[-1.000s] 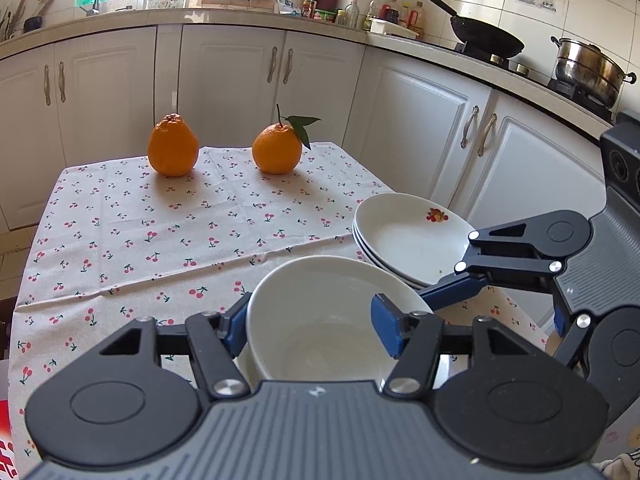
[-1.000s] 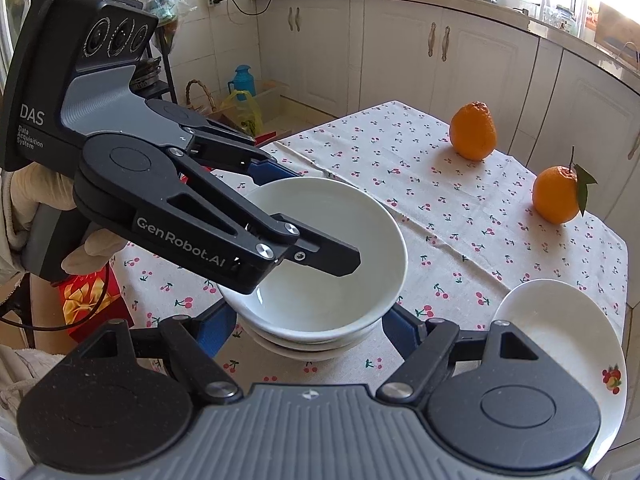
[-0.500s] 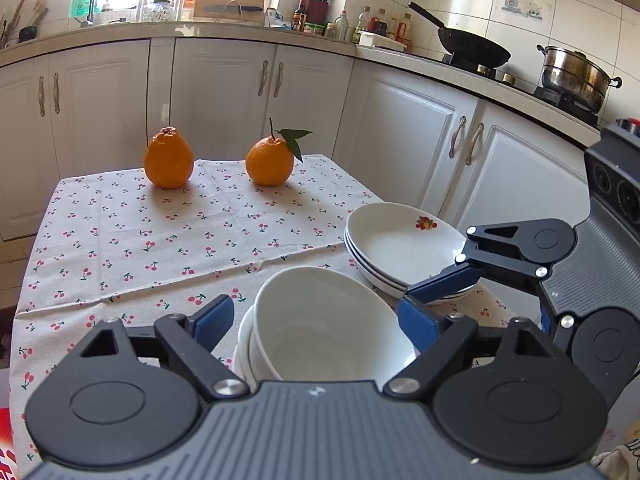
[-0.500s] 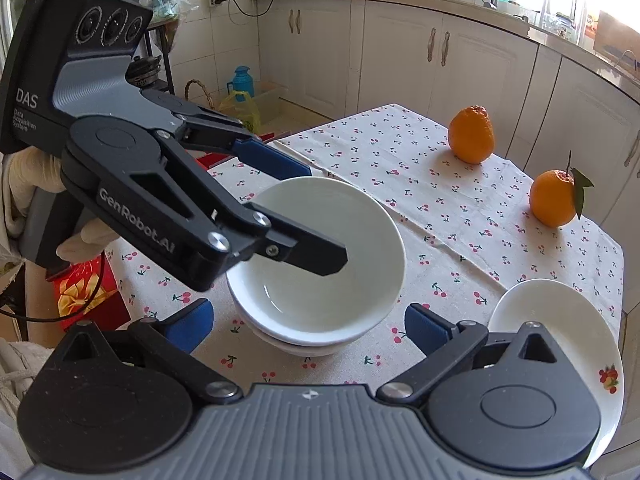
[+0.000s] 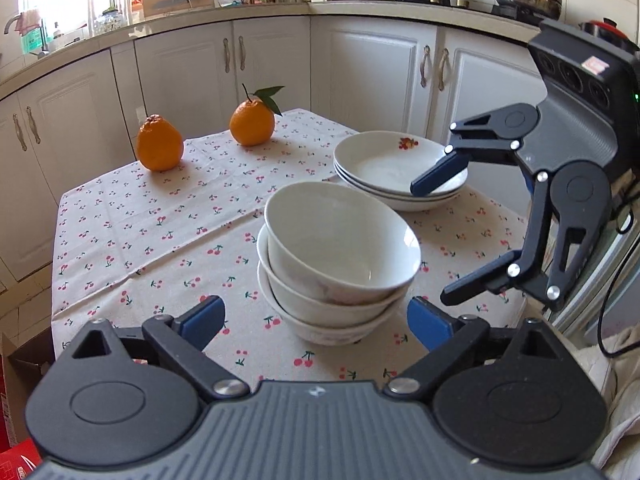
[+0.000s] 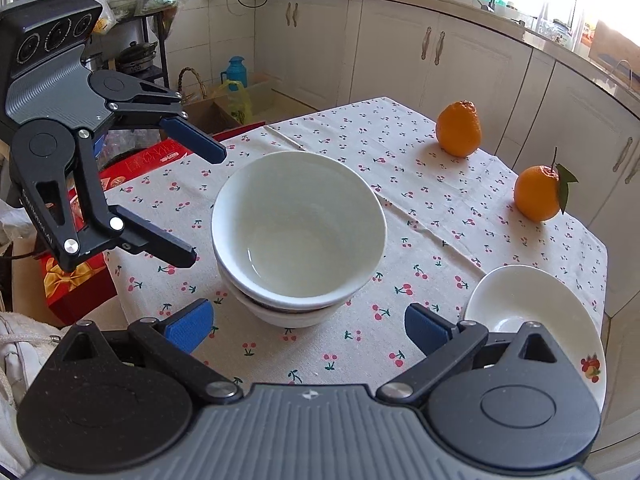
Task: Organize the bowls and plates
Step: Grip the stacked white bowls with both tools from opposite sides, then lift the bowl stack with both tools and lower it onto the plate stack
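Observation:
A stack of three white bowls (image 5: 340, 264) stands on the cherry-print tablecloth; the top bowl sits tilted. It also shows in the right wrist view (image 6: 298, 236). A stack of white plates (image 5: 394, 168) with a red fruit mark stands behind it to the right; in the right wrist view the plates (image 6: 532, 320) are at the lower right. My left gripper (image 5: 316, 322) is open and empty, just short of the bowls; it also shows in the right wrist view (image 6: 200, 204). My right gripper (image 6: 308, 326) is open and empty, also short of the bowls; in the left wrist view it (image 5: 436, 240) hangs to their right.
Two oranges (image 5: 160, 144) (image 5: 253, 122) stand at the far side of the table. The cloth-covered table (image 5: 160, 232) ends close behind the plates. White kitchen cabinets (image 5: 380, 72) stand around it. A red box (image 6: 80, 280) lies on the floor by the table's left side.
The left gripper has opened, let go of the top bowl on the stack and drawn back. The right gripper has also pulled back from the bowls.

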### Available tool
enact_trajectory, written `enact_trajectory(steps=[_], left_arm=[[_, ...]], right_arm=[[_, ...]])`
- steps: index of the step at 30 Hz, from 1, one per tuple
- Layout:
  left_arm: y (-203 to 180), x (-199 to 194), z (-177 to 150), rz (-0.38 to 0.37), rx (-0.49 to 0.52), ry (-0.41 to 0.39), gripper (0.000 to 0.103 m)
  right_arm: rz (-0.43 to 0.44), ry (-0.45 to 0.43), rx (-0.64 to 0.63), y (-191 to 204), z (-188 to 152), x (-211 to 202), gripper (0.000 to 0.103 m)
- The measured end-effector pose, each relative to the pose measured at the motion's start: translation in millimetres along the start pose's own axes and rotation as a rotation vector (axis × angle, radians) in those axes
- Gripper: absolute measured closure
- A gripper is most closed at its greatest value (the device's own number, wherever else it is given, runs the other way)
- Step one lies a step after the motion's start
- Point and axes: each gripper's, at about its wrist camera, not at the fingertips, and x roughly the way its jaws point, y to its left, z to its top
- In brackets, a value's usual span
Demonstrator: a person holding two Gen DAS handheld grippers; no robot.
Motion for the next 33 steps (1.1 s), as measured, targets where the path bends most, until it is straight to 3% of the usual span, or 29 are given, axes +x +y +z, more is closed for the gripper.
enact_trajectory(steps=[17, 33], left_arm=[[7, 43, -13, -0.047, 0.109, 0.071, 0.007], [14, 54, -13, -0.182, 0.193, 0.097, 0.017]], right_arm=[[0.007, 0.059, -0.108, 1, -2, 37, 0.0], [0.132, 0.077, -0.202, -9, 11, 50, 0.004]])
